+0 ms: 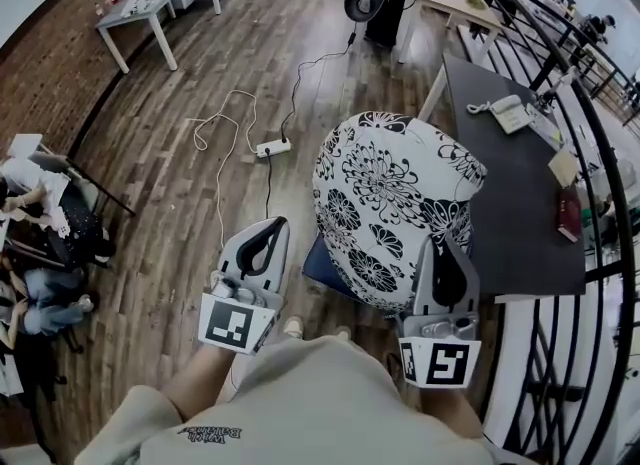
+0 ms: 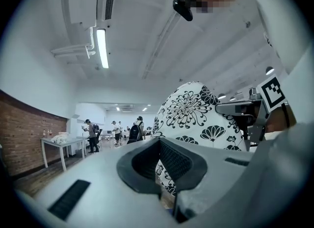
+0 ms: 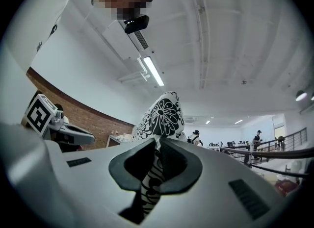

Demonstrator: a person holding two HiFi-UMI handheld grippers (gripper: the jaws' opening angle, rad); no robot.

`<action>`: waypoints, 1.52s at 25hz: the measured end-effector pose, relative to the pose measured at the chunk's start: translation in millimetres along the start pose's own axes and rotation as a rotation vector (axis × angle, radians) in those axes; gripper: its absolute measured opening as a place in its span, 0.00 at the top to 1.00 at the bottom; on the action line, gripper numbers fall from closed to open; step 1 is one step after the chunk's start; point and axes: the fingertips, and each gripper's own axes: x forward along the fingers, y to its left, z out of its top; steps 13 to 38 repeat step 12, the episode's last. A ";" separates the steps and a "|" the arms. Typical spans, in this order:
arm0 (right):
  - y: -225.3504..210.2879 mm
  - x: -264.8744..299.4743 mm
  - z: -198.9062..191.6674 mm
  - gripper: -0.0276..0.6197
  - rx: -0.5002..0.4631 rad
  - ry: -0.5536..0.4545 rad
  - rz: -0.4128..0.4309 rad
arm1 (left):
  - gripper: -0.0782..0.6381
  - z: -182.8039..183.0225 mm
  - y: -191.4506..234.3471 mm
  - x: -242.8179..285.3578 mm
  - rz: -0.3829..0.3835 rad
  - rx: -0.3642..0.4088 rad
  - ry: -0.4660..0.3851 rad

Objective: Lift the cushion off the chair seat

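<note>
Lifting is under way: the right tongs [image 1: 446,245] are clamped on the lower edge of the flower-printed cushion [image 1: 390,198], which stands on end over the blue chair seat [image 1: 318,265]. The left tongs [image 1: 273,225] are closed on nothing, just beside it. The next move probably calls for raising it clear without this 1-sided pinch slipping. Only the right gripper view shows the fold of fabric between the pads, and only the head view shows the seat below.
</note>
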 end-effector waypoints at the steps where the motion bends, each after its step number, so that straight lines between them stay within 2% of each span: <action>1: 1.7 -3.9 -5.1 0.92 -0.014 -0.003 -0.001 | 0.88 -7.4 -2.2 -1.1 0.000 0.002 0.007; 6: -25.3 -11.9 -23.0 0.92 0.012 -0.006 0.013 | 0.88 -15.8 -33.4 17.7 -0.004 0.020 0.024; 8: -22.1 -5.1 -16.0 0.92 0.018 0.003 0.013 | 0.88 -11.1 -26.1 17.4 -0.007 0.013 0.032; 12: 16.4 13.9 -1.0 0.92 -0.006 0.039 -0.009 | 0.88 -4.0 15.9 2.8 -0.020 -0.006 0.009; 38: 16.4 13.9 -1.0 0.92 -0.006 0.039 -0.009 | 0.88 -4.0 15.9 2.8 -0.020 -0.006 0.009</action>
